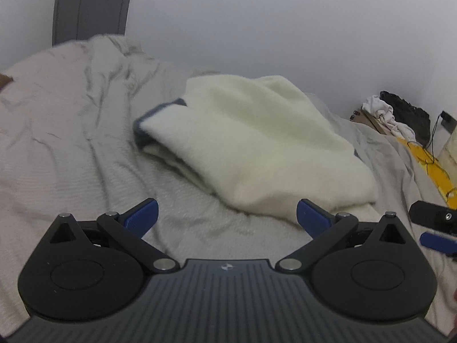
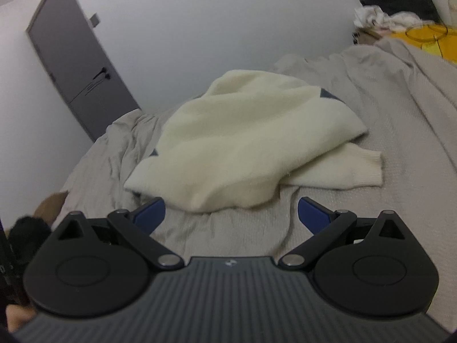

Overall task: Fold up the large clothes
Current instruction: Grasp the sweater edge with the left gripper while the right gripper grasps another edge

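Plain pale grey-white wall [image 1: 257, 23] runs behind the bed, flat dim light, no hard shadows. Grey door [image 2: 77, 68] on the left with a dark handle [image 2: 103, 73], panel lines visible. Bed covered by a wrinkled beige bedspread [image 1: 57, 131], ribbed weave, bunched up near the door. Far right corner is cluttered: black fuzzy item [image 1: 408, 111], crumpled white cloth [image 1: 382, 111], yellow sheet [image 1: 431, 168] with thin black wire [image 1: 434, 131] running over it, cardboard edge [image 1: 368, 117]. Floor not visible.
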Demonstrator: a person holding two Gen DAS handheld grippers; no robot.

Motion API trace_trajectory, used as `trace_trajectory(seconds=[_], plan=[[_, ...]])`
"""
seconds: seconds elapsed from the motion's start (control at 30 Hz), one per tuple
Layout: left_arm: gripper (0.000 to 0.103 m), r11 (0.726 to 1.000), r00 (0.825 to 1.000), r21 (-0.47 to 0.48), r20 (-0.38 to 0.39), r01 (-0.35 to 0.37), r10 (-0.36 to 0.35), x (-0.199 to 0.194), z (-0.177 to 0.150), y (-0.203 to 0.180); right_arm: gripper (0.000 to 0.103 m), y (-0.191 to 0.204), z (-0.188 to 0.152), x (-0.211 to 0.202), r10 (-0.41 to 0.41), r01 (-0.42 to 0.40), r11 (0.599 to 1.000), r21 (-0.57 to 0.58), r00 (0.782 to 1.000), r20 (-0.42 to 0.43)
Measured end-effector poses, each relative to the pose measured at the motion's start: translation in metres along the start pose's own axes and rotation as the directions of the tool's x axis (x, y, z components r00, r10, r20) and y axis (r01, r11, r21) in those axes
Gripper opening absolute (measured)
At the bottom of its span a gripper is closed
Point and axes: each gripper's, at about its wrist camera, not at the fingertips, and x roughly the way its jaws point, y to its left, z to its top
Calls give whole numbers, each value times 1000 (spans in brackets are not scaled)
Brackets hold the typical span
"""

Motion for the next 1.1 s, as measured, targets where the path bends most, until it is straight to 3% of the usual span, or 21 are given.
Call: trace_trajectory(seconds=[0.2, 0.37, 0.6, 0.73, 0.83, 0.9, 1.0, 1.1], plan=[[103, 993, 999, -114, -30, 31, -35, 64, 16, 21, 101, -18, 15, 56, -3, 10, 988, 154, 999, -44], [99, 962, 987, -236, -51, 138, -154, 128, 11, 50, 96, -39, 10, 110, 21, -8, 976, 218, 998, -55], [84, 935, 969, -267, -18, 233, -247, 186, 4, 70, 77, -79, 7, 171, 19, 3, 960, 279, 997, -78], [78, 936, 962, -225, 30, 269, -270, 198, 5, 68, 72, -96, 12, 183, 61, -54, 934, 354, 998, -10], [65, 930, 959, -236, 52, 282, -278, 206, 4, 72, 71, -96, 15, 192, 73, -76, 942, 328, 997, 23], [49, 921, 956, -256, 58, 293, -287, 205, 2, 74, 64, -96, 14, 197, 73, -81, 947, 312, 997, 37], [35, 915, 953, -269, 63, 301, -295, 204, 1, 78, 49, -92, 9, 196, 61, -75, 965, 253, 996, 61], [29, 919, 952, -248, 77, 307, -297, 196, 1, 75, 39, -92, 9, 192, 70, -85, 967, 242, 995, 70]])
